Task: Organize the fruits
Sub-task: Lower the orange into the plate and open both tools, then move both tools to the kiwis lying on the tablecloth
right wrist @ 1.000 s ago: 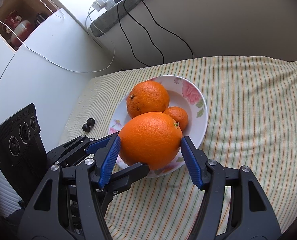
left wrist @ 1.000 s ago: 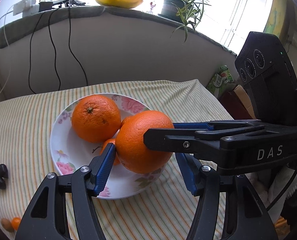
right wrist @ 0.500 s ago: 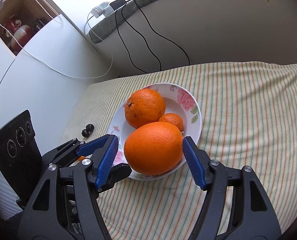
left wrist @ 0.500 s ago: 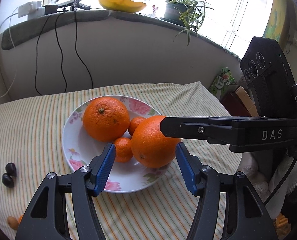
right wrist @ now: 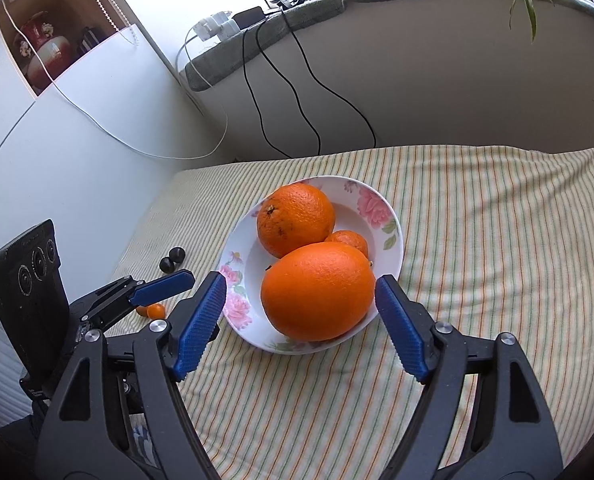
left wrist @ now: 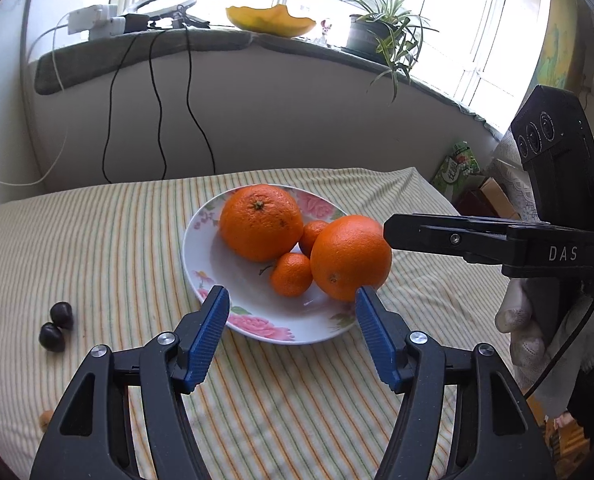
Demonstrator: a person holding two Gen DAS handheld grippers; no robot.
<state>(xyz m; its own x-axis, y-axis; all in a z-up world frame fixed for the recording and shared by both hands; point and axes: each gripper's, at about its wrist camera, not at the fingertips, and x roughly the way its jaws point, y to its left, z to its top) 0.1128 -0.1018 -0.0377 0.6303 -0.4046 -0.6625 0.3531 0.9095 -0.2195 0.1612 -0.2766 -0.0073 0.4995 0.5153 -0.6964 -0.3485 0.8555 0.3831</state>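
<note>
A flowered white bowl (left wrist: 217,280) (right wrist: 389,248) on the striped cloth holds two large oranges (left wrist: 351,258) (left wrist: 261,222) and two small tangerines (left wrist: 291,274). In the right wrist view the near large orange (right wrist: 317,290) lies at the bowl's front, the other (right wrist: 295,218) behind it, with one tangerine (right wrist: 347,240) showing. My left gripper (left wrist: 291,316) is open and empty, just short of the bowl's front rim. My right gripper (right wrist: 301,308) is open, its pads apart from the near orange on both sides.
Two dark fruits (left wrist: 57,326) (right wrist: 173,259) lie on the cloth left of the bowl. Small orange fruits (right wrist: 153,311) lie beside the left gripper's finger. A wall with hanging cables (left wrist: 157,100) and a sill with a potted plant (left wrist: 377,36) stand behind the table.
My right gripper has opened and let the large orange rest in the bowl, then drawn back. My left gripper has also pulled back from the bowl, staying open.
</note>
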